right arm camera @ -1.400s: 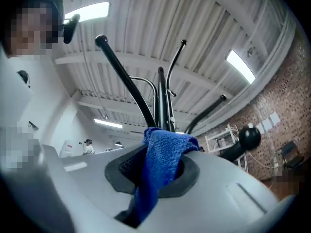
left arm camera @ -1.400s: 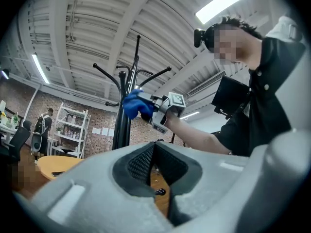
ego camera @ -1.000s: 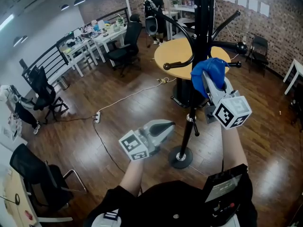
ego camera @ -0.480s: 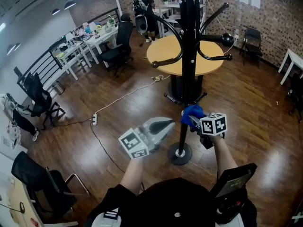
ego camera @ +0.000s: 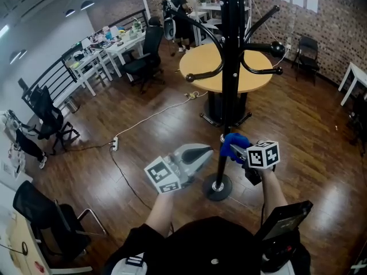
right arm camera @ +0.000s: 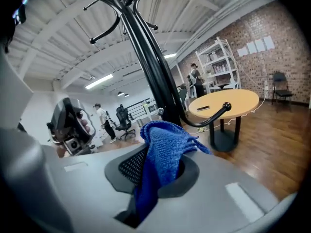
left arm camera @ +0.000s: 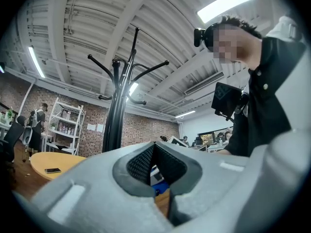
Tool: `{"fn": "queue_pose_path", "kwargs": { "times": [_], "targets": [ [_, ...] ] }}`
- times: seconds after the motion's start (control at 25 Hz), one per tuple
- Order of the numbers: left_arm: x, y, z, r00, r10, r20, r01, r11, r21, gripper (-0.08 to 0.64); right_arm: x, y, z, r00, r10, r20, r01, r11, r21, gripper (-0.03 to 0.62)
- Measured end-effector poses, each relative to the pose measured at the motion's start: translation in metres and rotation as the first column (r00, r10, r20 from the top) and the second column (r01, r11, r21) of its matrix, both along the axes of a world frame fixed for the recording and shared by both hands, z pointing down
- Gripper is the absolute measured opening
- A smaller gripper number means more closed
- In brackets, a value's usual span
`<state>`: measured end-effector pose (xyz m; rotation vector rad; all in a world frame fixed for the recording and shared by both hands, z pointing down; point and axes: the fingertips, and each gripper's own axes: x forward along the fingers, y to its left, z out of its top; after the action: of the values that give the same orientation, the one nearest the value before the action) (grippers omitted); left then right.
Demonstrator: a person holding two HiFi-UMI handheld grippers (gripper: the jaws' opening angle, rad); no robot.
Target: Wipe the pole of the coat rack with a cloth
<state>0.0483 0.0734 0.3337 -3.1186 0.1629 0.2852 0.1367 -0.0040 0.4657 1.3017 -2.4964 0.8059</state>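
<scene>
The black coat rack pole [ego camera: 229,67] rises from a round base [ego camera: 218,189] on the wood floor, and it also shows in the left gripper view as the pole [left arm camera: 112,120] and in the right gripper view as the pole [right arm camera: 150,76]. My right gripper [ego camera: 236,149] is shut on a blue cloth [ego camera: 232,144], low against the pole's right side, just above the base. The cloth [right arm camera: 163,154] bulges out between the jaws of the right gripper [right arm camera: 158,171]. To the left of the pole, my left gripper [ego camera: 207,149] is shut and holds nothing; its pads [left arm camera: 167,164] meet.
A round yellow table [ego camera: 200,67] stands behind the rack, under its curved hooks [ego camera: 200,75]. A cable with a power strip [ego camera: 116,144] crosses the floor at left. Office chairs [ego camera: 49,110] and desks [ego camera: 109,47] line the left side. A person [ego camera: 175,7] stands at the back.
My right gripper has slid the blue cloth down the pole from hook height to just above the base. The left gripper has hardly moved.
</scene>
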Motion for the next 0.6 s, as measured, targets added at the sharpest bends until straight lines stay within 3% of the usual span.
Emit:
{"fn": "queue_pose_path", "kwargs": {
  "times": [0.2,0.36,0.48,0.6],
  "targets": [
    [-0.001,0.004,0.000,1.000,0.000,0.007,0.000,1.000,0.014,-0.003,0.010,-0.038,-0.007,0.986,0.122,-0.109,-0.104,0.982,0.160,0.038],
    [-0.012,0.003,0.001,1.000,-0.030,0.006,0.030,0.999,0.018,-0.003,0.011,-0.044,-0.086,0.989,0.148,0.015,-0.144,0.928,0.345,0.037],
    [-0.016,0.001,0.000,0.999,-0.043,0.002,0.043,0.999,0.015,-0.003,0.015,-0.045,-0.181,0.983,0.148,0.110,-0.184,0.824,0.535,0.039],
    [-0.015,0.003,-0.001,0.999,-0.044,0.001,0.044,0.999,0.016,-0.003,0.013,-0.043,-0.262,0.983,0.144,0.111,-0.181,0.701,0.690,0.041]
  ]
}}
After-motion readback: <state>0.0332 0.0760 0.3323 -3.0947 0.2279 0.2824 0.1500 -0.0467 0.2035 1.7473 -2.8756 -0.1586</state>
